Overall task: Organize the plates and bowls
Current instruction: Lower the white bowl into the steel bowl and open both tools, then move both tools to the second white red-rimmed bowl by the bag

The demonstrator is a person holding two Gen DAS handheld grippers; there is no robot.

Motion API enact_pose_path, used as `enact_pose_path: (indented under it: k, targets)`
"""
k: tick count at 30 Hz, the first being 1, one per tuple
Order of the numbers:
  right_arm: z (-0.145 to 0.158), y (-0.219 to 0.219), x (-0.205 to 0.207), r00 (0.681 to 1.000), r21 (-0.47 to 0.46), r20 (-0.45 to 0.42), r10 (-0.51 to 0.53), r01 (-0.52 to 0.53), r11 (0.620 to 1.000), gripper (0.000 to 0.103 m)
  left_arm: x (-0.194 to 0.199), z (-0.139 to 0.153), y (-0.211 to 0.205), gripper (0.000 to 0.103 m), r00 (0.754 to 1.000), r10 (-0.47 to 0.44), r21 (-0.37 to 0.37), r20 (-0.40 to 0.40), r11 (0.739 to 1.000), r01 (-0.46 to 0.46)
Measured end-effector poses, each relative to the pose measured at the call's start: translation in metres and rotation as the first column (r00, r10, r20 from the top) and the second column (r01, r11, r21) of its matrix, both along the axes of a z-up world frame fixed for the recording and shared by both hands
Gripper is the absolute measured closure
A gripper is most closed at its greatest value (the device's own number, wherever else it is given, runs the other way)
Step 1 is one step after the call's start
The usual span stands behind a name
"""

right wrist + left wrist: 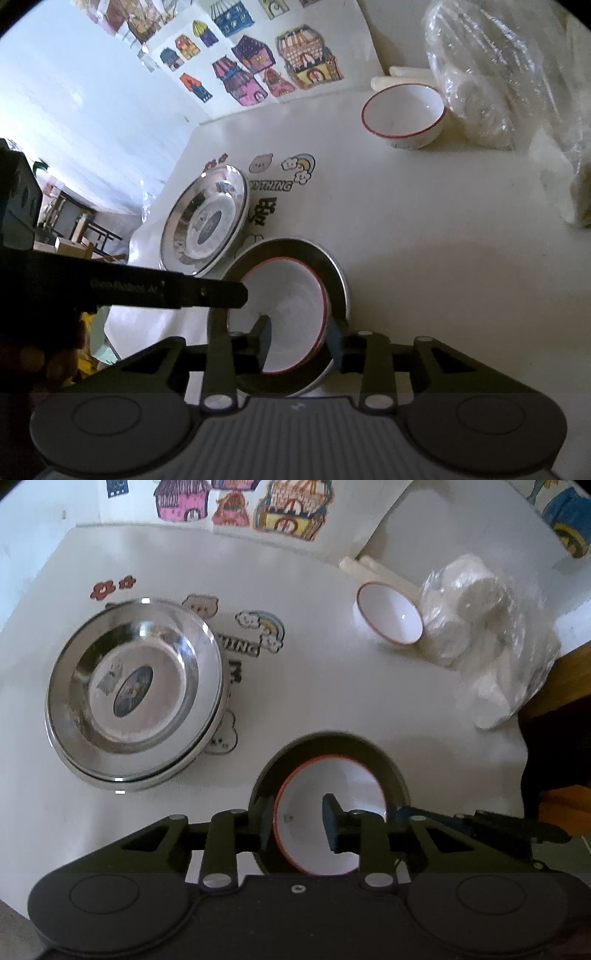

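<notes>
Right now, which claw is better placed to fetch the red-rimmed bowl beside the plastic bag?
Probably the right claw. Its view shows that bowl upright, ahead to the right. The left claw straddles the left rim of the nested bowl, farther from that side.

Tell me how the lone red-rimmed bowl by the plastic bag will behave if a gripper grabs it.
The far bowl looks glazed and smooth, so pads may slip on its thin rim. It appears to be hard ceramic or enamel: stiff, probably breakable or chippable if dropped. It seems to sit tilted against the plastic bag, so a push might rock or tip it.
</notes>
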State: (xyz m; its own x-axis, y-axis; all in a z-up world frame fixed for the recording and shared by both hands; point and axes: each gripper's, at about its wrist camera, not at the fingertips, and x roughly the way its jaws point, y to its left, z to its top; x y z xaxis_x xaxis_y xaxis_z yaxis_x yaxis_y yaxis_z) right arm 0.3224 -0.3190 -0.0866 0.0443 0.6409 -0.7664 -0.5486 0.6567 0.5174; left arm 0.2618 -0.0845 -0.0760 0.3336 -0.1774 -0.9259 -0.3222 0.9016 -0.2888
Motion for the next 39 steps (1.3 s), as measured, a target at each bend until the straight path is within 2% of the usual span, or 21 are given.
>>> enact_pose_path:
  k: [2, 3, 5, 10, 16, 21, 26, 34, 39]
  targets:
    - [0.002, -0.004, 0.001, 1.000, 0.017, 0.001, -0.010, 0.010, 1.000, 0.059, 0.003, 0.003, 0.000, 0.062, 1.000, 0.006, 0.004, 0.017, 1.000, -0.006]
    - [0.003, -0.007, 0.002, 1.000, 0.027, 0.003, -0.016, 0.016, 1.000, 0.058, 0.004, 0.005, 0.001, 0.055, 1.000, 0.010, 0.010, 0.025, 1.000, -0.010]
    - [0.005, -0.010, 0.004, 0.999, 0.030, 0.012, -0.031, 0.031, 0.999, 0.043, 0.008, 0.007, 0.002, 0.043, 0.999, 0.021, 0.021, 0.040, 1.000, -0.022]
    - [0.001, -0.023, 0.013, 0.996, 0.034, -0.002, -0.094, 0.094, 0.995, 0.029, 0.021, 0.011, 0.007, 0.017, 0.997, 0.033, 0.049, 0.066, 0.998, -0.036]
    - [-0.007, -0.049, 0.027, 0.977, 0.029, -0.020, -0.212, 0.213, 0.977, 0.004, 0.040, 0.008, 0.012, 0.001, 0.998, 0.038, 0.080, 0.055, 0.996, -0.042]
    - [-0.018, -0.066, 0.038, 0.948, 0.015, -0.044, -0.316, 0.317, 0.948, 0.000, 0.058, 0.005, 0.011, 0.001, 0.998, 0.024, 0.105, 0.052, 0.994, -0.030]
    - [-0.025, -0.074, 0.048, 0.936, 0.013, -0.039, -0.349, 0.350, 0.937, 0.000, 0.079, 0.002, 0.005, 0.001, 0.998, 0.020, 0.109, 0.062, 0.994, -0.027]
    - [-0.030, -0.064, 0.067, 0.912, 0.042, -0.013, -0.411, 0.411, 0.911, 0.000, 0.129, -0.002, -0.001, 0.001, 0.996, -0.018, 0.145, 0.088, 0.989, 0.005]
    - [-0.037, -0.052, 0.083, 0.888, 0.059, -0.047, -0.457, 0.459, 0.887, 0.000, 0.163, -0.011, -0.003, 0.001, 0.994, -0.074, 0.171, 0.077, 0.983, 0.060]
